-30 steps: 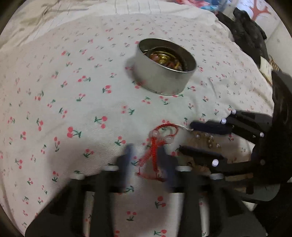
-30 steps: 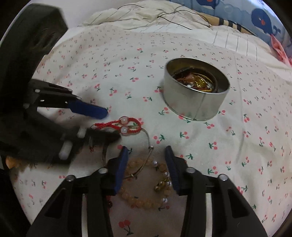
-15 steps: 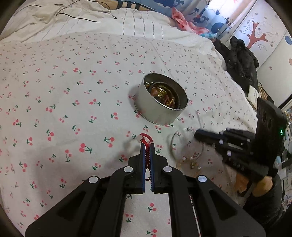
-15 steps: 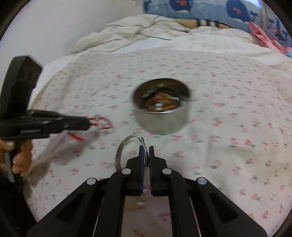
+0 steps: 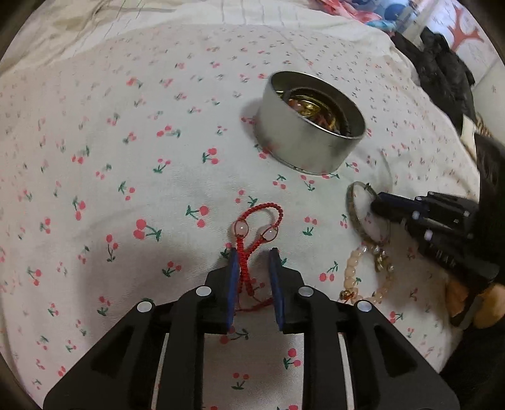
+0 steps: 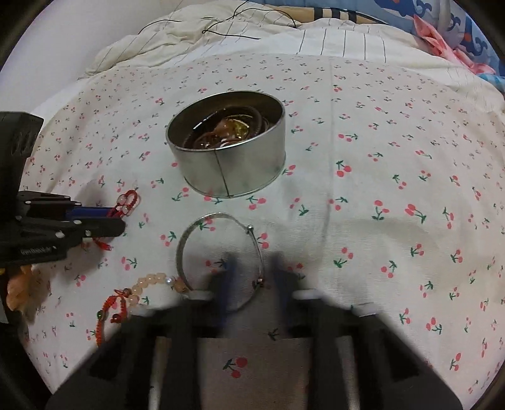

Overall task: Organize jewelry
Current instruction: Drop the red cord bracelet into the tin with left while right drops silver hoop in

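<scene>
A round metal tin (image 5: 312, 148) (image 6: 227, 164) with jewelry inside stands on the cherry-print cloth. My left gripper (image 5: 252, 255) is opening; the red cord bracelet (image 5: 252, 227) lies between its blue pads, which do not press it. A silver bangle (image 6: 202, 220) rests flat on the cloth, one side running between the blurred, parted fingers of my right gripper (image 6: 252, 268). In the left wrist view the right gripper (image 5: 378, 205) has its tip at the bangle (image 5: 350, 205). A peach bead bracelet (image 5: 353, 271) (image 6: 148, 284) lies beside it.
The cloth covers a soft bed with crumpled striped bedding and a thin black cable (image 6: 227, 22) behind. Dark clothing (image 5: 442, 72) is heaped at the far right. A person's hand (image 5: 464, 296) holds the right gripper's handle. A red and green cord tail (image 6: 107, 312) trails from the beads.
Half a second ago both grippers were shut, the left on the red bracelet and the right on the lifted bangle. Now both sit low with jaws parted, and the bangle lies on the cloth.
</scene>
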Available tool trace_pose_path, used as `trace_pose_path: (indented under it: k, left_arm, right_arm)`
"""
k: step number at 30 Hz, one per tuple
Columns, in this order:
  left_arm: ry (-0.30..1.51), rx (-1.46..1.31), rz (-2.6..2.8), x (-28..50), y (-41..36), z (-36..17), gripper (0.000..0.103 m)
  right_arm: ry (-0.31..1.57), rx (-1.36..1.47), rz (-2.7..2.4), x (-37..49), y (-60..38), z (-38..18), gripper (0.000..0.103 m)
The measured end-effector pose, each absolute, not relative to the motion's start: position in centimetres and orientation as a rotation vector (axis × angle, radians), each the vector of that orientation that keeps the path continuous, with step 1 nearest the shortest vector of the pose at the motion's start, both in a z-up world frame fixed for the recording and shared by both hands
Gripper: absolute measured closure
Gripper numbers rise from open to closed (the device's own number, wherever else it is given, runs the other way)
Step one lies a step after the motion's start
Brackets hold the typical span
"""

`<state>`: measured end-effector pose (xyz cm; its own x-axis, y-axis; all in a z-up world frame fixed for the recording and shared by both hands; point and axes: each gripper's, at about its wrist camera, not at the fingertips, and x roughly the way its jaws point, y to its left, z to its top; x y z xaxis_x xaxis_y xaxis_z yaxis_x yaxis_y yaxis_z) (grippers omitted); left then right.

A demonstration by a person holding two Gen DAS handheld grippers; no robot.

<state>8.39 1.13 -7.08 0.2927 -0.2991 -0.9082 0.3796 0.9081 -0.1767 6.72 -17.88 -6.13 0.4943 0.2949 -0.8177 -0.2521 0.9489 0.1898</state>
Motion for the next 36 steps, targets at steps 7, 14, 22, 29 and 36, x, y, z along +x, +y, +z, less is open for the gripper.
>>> trace_pose_path:
  k: [7, 14, 22, 29, 36]
  left_arm:
    - [1.038, 0.094, -0.492, 7.3, 0.2, -3.8, 0.1]
    - [0.913, 0.113, -0.504, 6.5, -0.2, -1.3, 0.1]
    - [0.857, 0.156, -0.541, 5.6, -2.2, -0.5, 0.1]
    - [0.813, 0.16, -0.566, 5.7, -3.3, 0.6, 0.1]
    - [0.771, 0.173, -0.573, 6.7, -4.6, 1.7, 0.1]
  right_arm:
    - [0.905, 0.194, 0.376, 6.3, -20.1, -3.7, 0.098]
    - [0.845, 0.269, 0.394, 6.0, -21.8, -1.9, 0.098]
    - [0.763, 0.341, 0.446, 5.3, -22.8, 0.1, 0.098]
    - [0.717, 0.382, 0.474, 5.5, -23.2, 1.3, 0.098]
    - [0.672, 0.375, 0.454, 5.9, -23.7, 2.3, 0.098]
